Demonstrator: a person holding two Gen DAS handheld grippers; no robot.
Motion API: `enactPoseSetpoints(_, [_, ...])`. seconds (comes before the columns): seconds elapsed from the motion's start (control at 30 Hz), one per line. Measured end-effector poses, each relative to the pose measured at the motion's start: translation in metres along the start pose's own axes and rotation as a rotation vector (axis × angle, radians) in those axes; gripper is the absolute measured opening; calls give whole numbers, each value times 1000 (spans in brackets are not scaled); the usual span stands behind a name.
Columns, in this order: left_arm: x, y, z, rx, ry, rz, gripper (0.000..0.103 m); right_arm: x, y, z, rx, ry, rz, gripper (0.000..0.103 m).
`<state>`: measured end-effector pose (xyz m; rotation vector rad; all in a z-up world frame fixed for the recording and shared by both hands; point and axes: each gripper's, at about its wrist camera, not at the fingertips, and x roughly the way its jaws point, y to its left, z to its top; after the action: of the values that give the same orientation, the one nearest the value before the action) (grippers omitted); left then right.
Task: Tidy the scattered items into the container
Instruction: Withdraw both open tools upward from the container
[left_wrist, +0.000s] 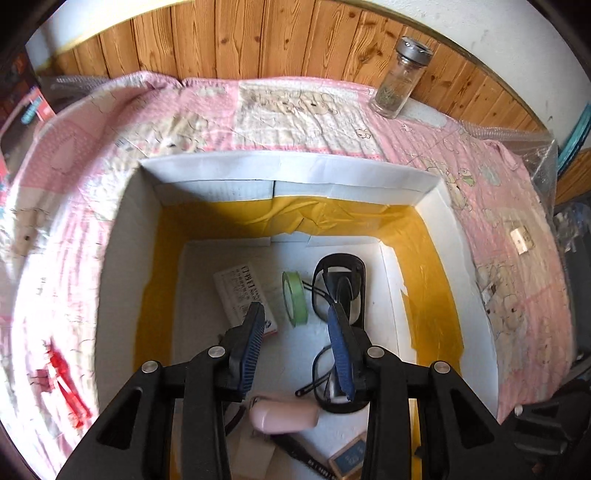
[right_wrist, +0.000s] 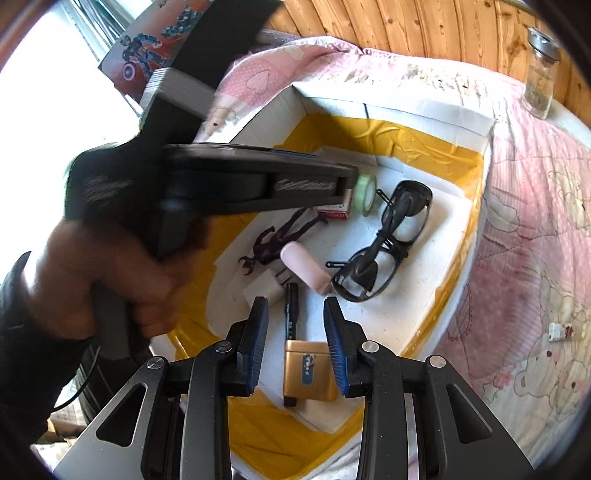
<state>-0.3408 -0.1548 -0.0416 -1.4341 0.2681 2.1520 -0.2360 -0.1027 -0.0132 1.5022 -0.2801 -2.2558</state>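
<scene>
Pink quilted bed cover (left_wrist: 303, 110) spread wide, carrying everything. On it, big white box (left_wrist: 288, 168) with yellow lining, filling the middle of both views. Inside already: black safety glasses (right_wrist: 384, 243) lying diagonally toward the right wall, small printed carton (left_wrist: 243, 291), green tape roll (left_wrist: 294, 297) standing on edge, pale pink case (right_wrist: 304, 271), gold-coloured flat pack (right_wrist: 306, 369), dark purple figure (right_wrist: 280, 236), slim black stick-like piece (right_wrist: 291, 310).

Outside the box, up at the far right corner by the wooden wall: glass jar (left_wrist: 400, 79) with a metal lid, upright, well apart from the box. Smaller yet, on the cover to the right of the box: a little white piece (right_wrist: 559, 330), too small to name. Judged to be what remains to tidy.

Left tongs (left_wrist: 297, 343) hovering over the box interior, jaws parted, nothing between them, pointing down at carton and tape. Right tongs (right_wrist: 295, 332) likewise spread wide and empty, poised above the gold pack at the near end of the box.

Key relation: small white piece off to the right of the right tongs, beyond the box's right wall, long axis roughly across the view. Right hand plainly nearer to it; left hand (right_wrist: 110, 280) on the far side of the box. Jar ahead and right of both, standing vertical, so a sideways grip on its body looks called for.
</scene>
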Motion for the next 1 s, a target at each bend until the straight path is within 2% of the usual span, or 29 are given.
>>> enactPoseSetpoints(0.23, [-34,-20,-27,-9,-62,64,37,-17,0,-15,-8,-36,-30,34])
enactPoseSetpoints(0.57, [-75,-52,-59,-9,-88,32,37,-41,-2,-32,-10,-72,-34,35])
enactPoseSetpoints(1.0, [-113,-84,-96,2,-120,41,37,-77,-1,-57,-12,-137,3,35])
